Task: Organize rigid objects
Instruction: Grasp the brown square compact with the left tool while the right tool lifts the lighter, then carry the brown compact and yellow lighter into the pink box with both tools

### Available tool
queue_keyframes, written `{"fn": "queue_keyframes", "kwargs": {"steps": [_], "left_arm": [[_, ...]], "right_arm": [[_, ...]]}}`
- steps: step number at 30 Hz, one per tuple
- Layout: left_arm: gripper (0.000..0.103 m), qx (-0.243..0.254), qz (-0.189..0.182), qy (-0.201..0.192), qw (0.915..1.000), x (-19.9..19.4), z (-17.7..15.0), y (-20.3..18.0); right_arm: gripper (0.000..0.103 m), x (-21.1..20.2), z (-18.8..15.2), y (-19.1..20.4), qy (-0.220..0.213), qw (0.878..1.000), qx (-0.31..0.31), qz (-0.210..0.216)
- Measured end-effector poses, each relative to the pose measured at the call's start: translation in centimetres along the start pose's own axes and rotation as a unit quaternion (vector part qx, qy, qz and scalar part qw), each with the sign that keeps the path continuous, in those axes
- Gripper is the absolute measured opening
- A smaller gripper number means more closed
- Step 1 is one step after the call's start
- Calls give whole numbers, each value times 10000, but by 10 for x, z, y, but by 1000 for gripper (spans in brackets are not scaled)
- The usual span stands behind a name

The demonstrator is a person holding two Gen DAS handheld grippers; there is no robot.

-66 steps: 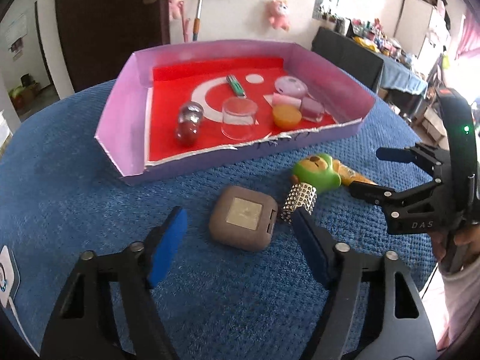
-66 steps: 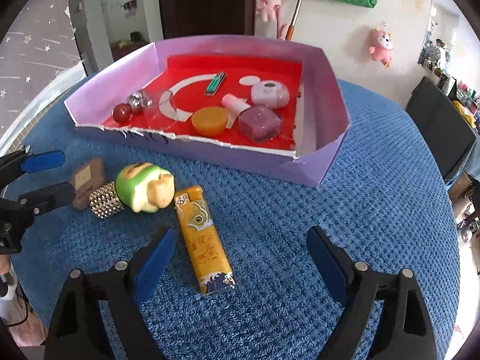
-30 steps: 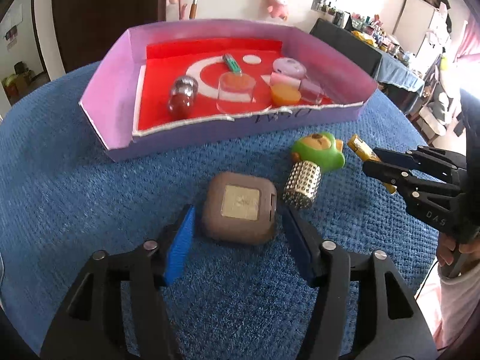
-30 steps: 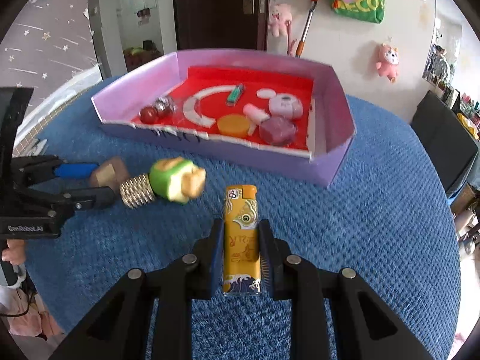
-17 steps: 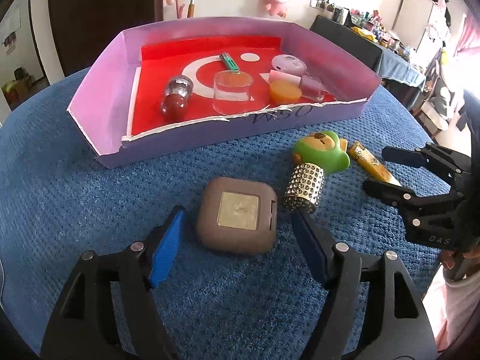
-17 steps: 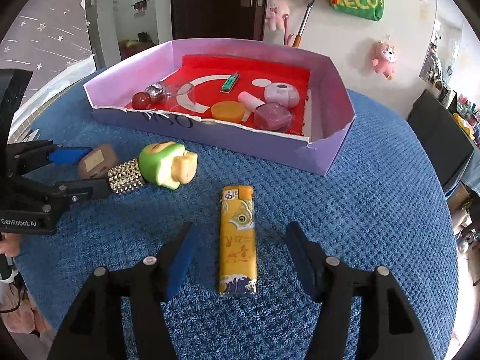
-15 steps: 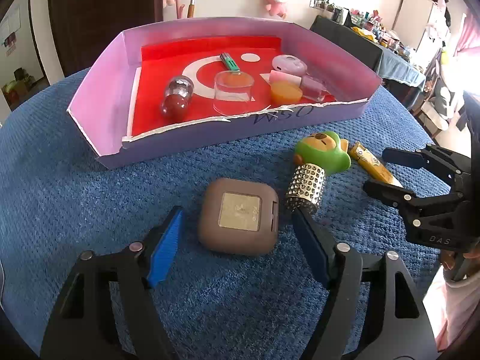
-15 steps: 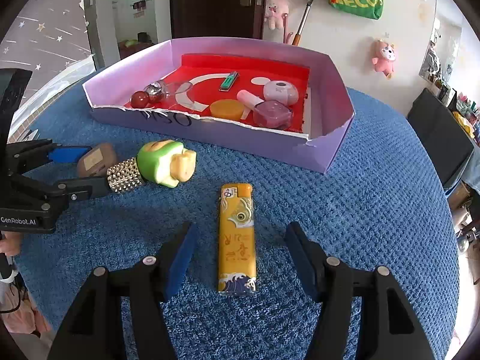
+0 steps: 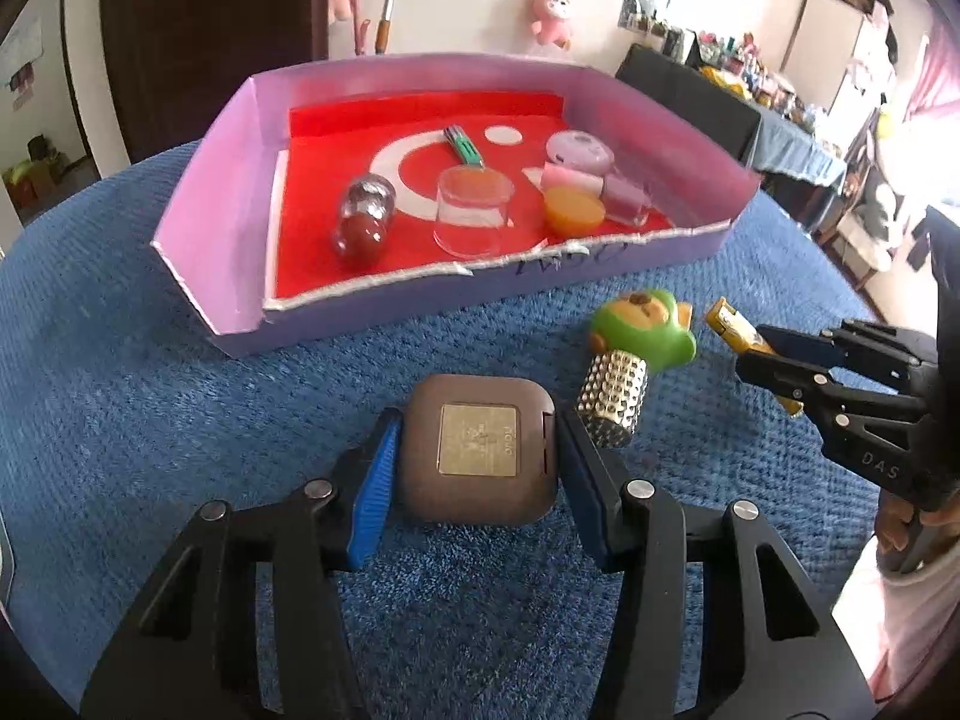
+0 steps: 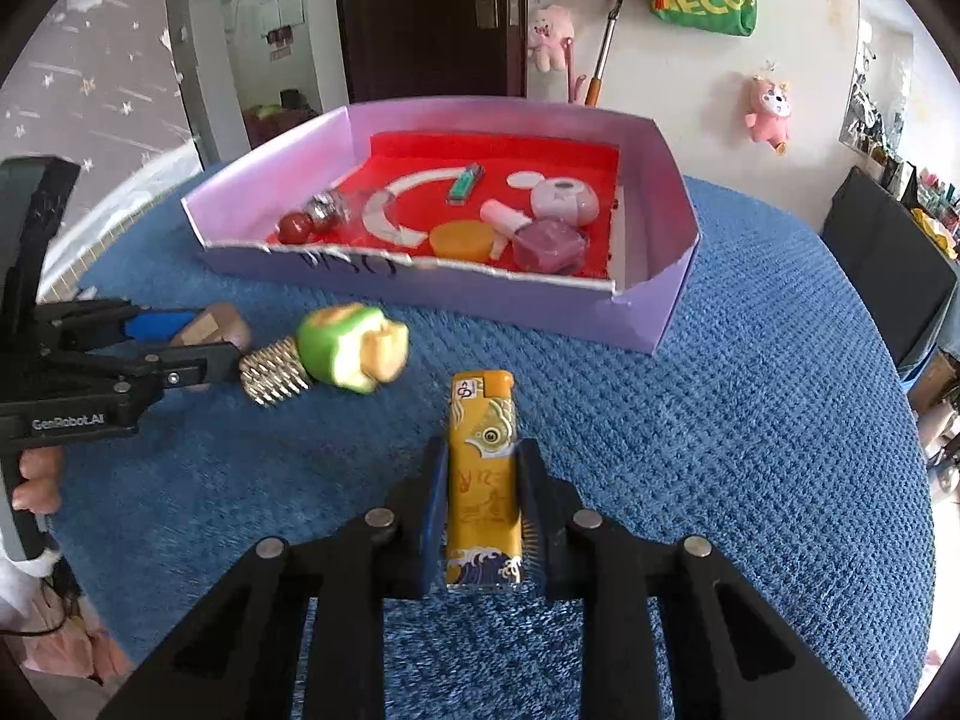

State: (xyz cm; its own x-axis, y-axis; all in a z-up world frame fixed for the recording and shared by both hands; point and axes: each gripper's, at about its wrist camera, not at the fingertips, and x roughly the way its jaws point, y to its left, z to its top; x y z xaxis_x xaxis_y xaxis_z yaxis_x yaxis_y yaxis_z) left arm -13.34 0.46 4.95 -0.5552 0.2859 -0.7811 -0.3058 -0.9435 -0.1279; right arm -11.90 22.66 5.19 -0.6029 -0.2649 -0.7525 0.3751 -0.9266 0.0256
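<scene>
The left gripper (image 9: 474, 468) is low, jaws clamped on a held item. The right gripper (image 10: 483, 510) is likewise clamped, level with it.

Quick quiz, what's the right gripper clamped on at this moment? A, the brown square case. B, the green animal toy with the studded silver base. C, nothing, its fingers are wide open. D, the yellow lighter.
D: in the right wrist view the right gripper has both fingers pressed against the sides of the yellow lighter, which lies on the blue table cover.

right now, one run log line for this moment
left gripper: shut on brown case | right gripper: shut on yellow lighter | purple tray: unreached
</scene>
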Motion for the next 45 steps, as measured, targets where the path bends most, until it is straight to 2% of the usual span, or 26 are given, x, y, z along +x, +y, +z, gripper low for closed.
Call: {"fn": "queue_keyframes", "kwargs": {"steps": [7,12,16,20,26,32,38,45], "left_arm": [[49,-26,36,-14,10000,-3,-2,2],[49,-73,-108,-192,9997,-23,3,-1],[49,7,-215,-484,9986,-46,30,-3],[49,97,-185,-576,9981,-47,75,0],[49,44,-151,-134,9998,-6,132,16],[49,176,63,331,9993,43,163,22],[49,125,233,941,9952,93,182,32],[49,71,295,1174,9926,116,188,35]], "right_arm": [[25,5,-2,2,99,9999,-38,-46],[25,-11,9,2,-157,9999,1,41],[25,-26,44,4,-398,9989,-68,228],[25,-23,96,9,-515,9980,-243,293],[25,27,159,4,-149,9989,-123,416],[25,92,198,-8,430,9989,9,168],[25,138,215,-20,970,9952,-5,-152],[25,163,221,-29,1246,9919,109,-208]]}}
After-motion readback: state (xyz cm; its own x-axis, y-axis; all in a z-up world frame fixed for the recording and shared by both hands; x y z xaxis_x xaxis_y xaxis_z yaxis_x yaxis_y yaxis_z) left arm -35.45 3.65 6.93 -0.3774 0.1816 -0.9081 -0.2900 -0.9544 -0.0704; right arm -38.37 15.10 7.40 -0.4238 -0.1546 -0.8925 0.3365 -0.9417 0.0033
